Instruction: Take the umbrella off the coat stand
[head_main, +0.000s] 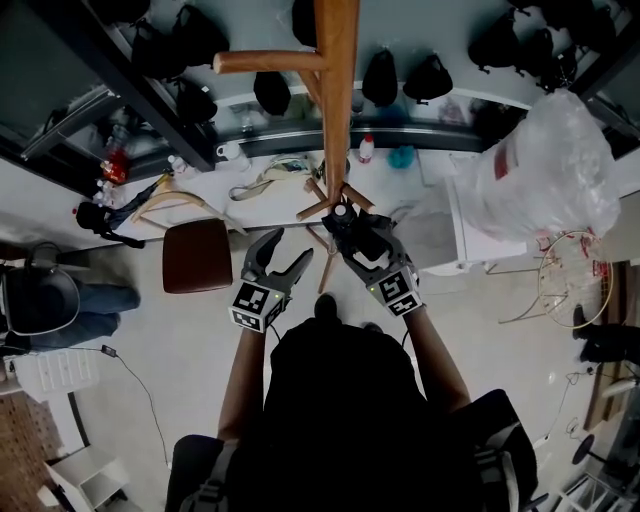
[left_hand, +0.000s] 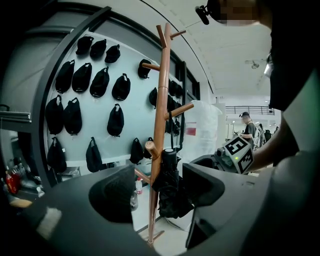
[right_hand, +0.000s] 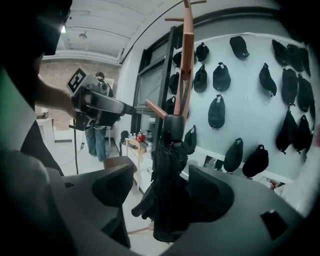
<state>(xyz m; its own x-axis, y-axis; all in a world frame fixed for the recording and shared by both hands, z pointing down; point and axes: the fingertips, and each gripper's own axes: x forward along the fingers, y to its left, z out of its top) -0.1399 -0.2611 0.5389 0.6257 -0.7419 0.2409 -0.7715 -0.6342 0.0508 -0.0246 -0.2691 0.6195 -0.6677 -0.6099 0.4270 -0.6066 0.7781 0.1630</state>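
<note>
The wooden coat stand rises straight up in the middle of the head view. A black folded umbrella hangs against its pole, its strap looped over a peg. My right gripper reaches in around the umbrella. Its jaws stand on either side of the umbrella: the right jaw touches the fabric and a gap shows at the left jaw. My left gripper is open and empty, just left of the stand. In the left gripper view the umbrella shows beyond the jaws, with the right gripper behind it.
A brown stool stands left of the stand's base. A big clear plastic bag sits on a white unit at the right, above a wire basket. Black caps and bags hang on the wall. A person in jeans is at far left.
</note>
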